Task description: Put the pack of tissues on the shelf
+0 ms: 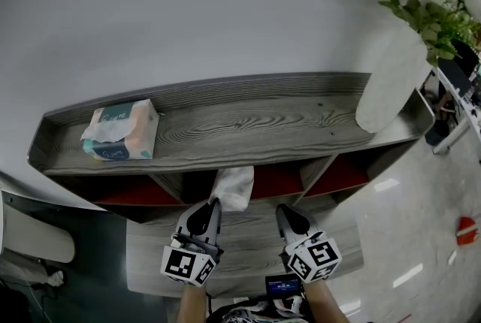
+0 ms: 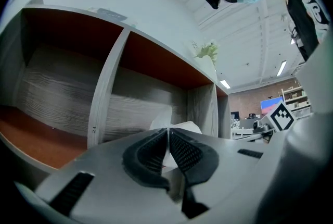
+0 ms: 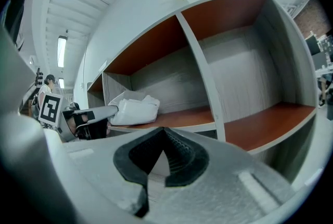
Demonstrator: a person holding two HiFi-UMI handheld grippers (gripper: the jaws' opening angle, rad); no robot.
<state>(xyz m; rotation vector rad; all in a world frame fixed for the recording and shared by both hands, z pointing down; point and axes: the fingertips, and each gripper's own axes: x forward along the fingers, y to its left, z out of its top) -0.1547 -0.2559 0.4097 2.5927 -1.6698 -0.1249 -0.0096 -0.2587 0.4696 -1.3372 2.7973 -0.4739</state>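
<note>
Left gripper [image 1: 214, 203] clamps one edge of the white pack of tissues [image 1: 235, 186], which lies on the red board in the middle compartment of the shelf [image 1: 248, 126]; right gripper [image 1: 282, 210] hangs alongside, jaws together, empty.

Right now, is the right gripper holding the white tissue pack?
No, the left gripper is shut on the white tissue pack, while the right gripper is shut on nothing.

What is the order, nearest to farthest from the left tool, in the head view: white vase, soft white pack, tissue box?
1. Soft white pack, in the left tool.
2. Tissue box, on top, left.
3. White vase, on top, right.
</note>
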